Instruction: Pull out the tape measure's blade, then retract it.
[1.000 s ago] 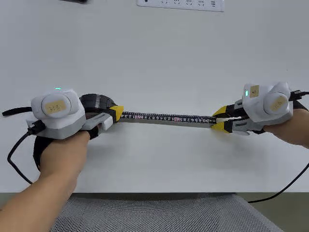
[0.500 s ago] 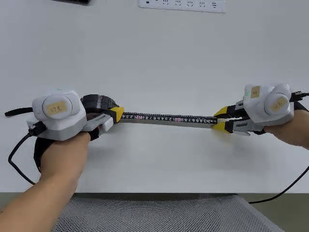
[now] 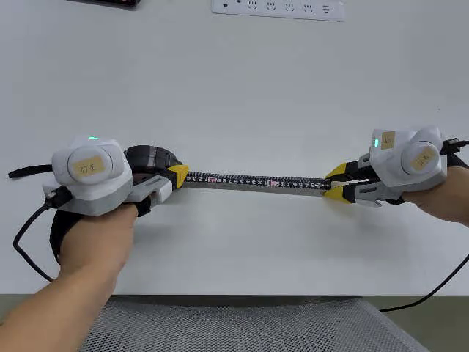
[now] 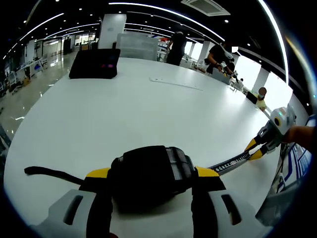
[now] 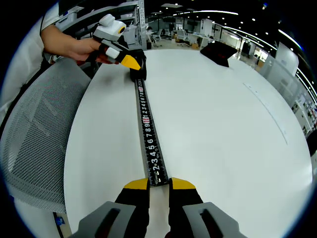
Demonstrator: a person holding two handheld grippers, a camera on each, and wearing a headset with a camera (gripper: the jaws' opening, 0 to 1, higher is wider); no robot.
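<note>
Our left gripper (image 4: 152,174) has its yellow-tipped jaws clamped on either side of the black tape measure (image 4: 148,166). The blade (image 4: 230,162) runs to our right gripper (image 4: 254,149), which pinches its end near the worktop's right edge. The strap (image 4: 49,173) trails left.

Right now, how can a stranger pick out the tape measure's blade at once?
Look at the white table near its front edge. The blade is the thin dark strip stretched from the black case in the left hand-held gripper to the right hand-held gripper; it alone bears a ruler scale.
</note>
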